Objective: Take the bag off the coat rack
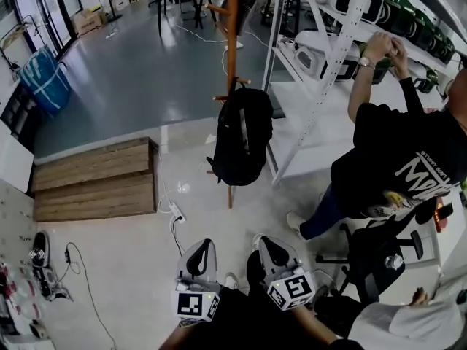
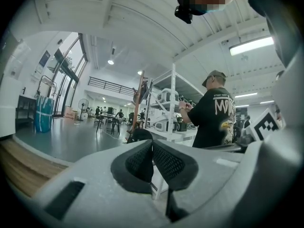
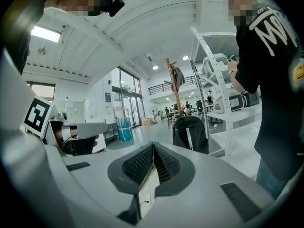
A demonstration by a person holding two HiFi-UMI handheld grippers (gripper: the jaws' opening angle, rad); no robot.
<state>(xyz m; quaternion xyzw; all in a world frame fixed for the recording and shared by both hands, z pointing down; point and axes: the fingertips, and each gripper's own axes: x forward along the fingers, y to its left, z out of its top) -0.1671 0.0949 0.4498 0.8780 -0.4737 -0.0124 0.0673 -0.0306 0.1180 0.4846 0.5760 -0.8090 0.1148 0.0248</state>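
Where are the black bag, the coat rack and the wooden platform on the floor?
black bag (image 1: 242, 133), head view, middle of its front.
coat rack (image 1: 232, 28), head view, its wooden pole above the bag.
wooden platform (image 1: 95, 177), head view, middle of its top boards.

Head view crops coat rack (image 1: 232, 35) top; bag (image 1: 244, 133) hides part below.

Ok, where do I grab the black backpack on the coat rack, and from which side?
Probably its top, where it hooks on, from this near side: the black backpack hangs upright in front of the coat rack pole, with shelving crowding its right. Lift upward.
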